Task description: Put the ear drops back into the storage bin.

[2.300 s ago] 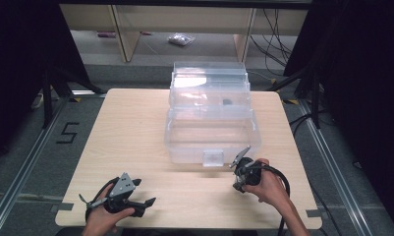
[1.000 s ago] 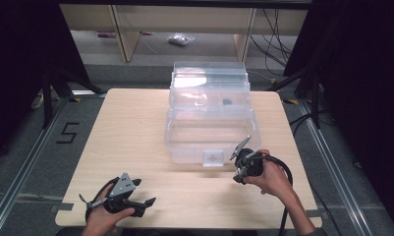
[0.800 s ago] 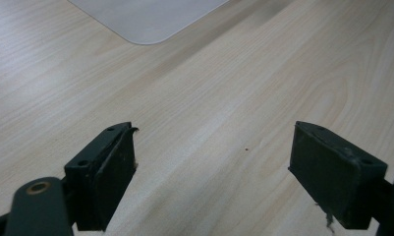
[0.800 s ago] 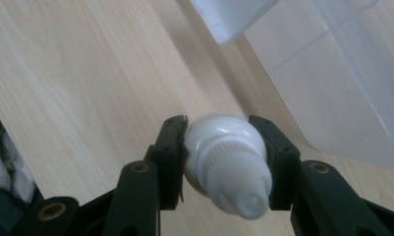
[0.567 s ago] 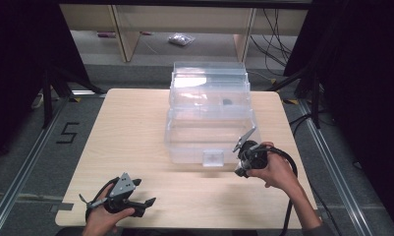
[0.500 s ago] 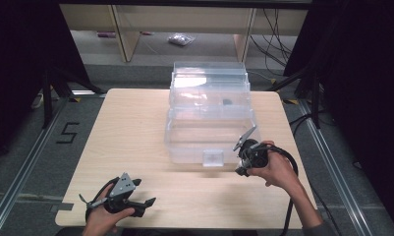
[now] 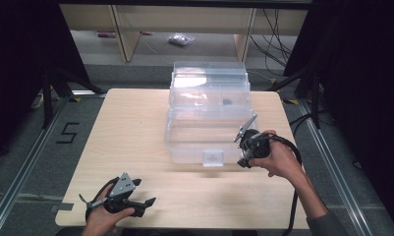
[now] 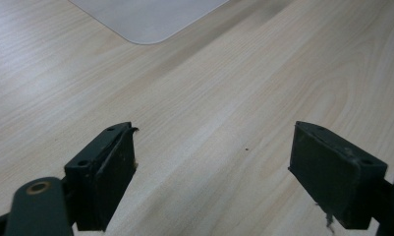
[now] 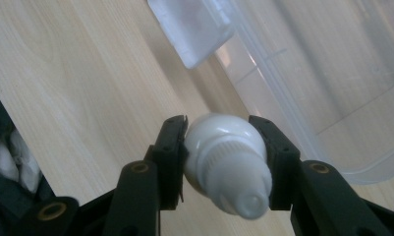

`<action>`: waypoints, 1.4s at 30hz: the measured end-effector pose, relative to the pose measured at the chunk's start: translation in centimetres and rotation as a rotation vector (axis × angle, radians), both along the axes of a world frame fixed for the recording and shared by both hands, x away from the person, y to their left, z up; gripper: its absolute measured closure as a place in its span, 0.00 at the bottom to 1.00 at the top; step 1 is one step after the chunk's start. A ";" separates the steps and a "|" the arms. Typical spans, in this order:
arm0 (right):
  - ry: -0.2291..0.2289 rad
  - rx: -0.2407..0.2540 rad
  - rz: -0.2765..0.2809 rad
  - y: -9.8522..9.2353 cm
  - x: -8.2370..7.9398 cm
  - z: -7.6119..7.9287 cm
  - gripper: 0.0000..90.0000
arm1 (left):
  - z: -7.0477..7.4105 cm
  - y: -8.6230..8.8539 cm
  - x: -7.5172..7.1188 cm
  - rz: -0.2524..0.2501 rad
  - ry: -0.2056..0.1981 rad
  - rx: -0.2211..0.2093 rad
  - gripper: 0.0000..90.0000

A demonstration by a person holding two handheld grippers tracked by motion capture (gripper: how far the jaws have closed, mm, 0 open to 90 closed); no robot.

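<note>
A small white bottle point(image 9: 227, 164) with a ribbed cap sits clamped between the jaws of the right gripper point(image 9: 226, 147), held above the table point(image 7: 135, 128) just at the near right corner of the clear plastic box point(image 7: 208, 118). The box stands open, its lid tipped up at the back, latch point(image 7: 213, 158) facing the person. The picking up looks done; lowering the bottle into the box is left. The left gripper point(image 8: 211, 169) rests near the table's front edge, jaws wide apart, holding nothing.
</note>
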State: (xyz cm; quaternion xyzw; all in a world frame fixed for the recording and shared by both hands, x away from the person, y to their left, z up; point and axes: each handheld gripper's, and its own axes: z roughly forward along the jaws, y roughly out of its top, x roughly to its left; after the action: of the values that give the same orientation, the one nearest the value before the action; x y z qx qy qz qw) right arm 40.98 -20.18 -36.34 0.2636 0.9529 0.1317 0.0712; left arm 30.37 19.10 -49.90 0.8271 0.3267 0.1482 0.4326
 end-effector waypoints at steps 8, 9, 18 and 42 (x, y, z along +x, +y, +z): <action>-0.004 -0.001 -0.014 0.0 1.2 1.0 0.67 | 0.1 0.1 0.0 -0.012 0.000 0.020 0.19; -0.014 -0.003 -0.008 0.0 1.4 1.2 0.67 | 0.0 0.0 0.0 -0.001 0.001 0.000 0.19; -0.030 -0.011 -0.036 0.0 3.4 2.1 0.67 | 0.1 0.1 0.0 -0.012 0.000 0.019 0.19; 0.021 -0.056 -0.157 -0.5 9.4 -0.2 0.67 | 0.1 0.2 0.1 -0.014 -0.004 0.021 0.19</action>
State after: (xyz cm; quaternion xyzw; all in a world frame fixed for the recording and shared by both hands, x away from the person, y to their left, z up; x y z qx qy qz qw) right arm 50.34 -20.64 -36.58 0.3370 0.9333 0.0963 0.0783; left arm 30.42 19.27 -49.81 0.8337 0.3184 0.1501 0.4255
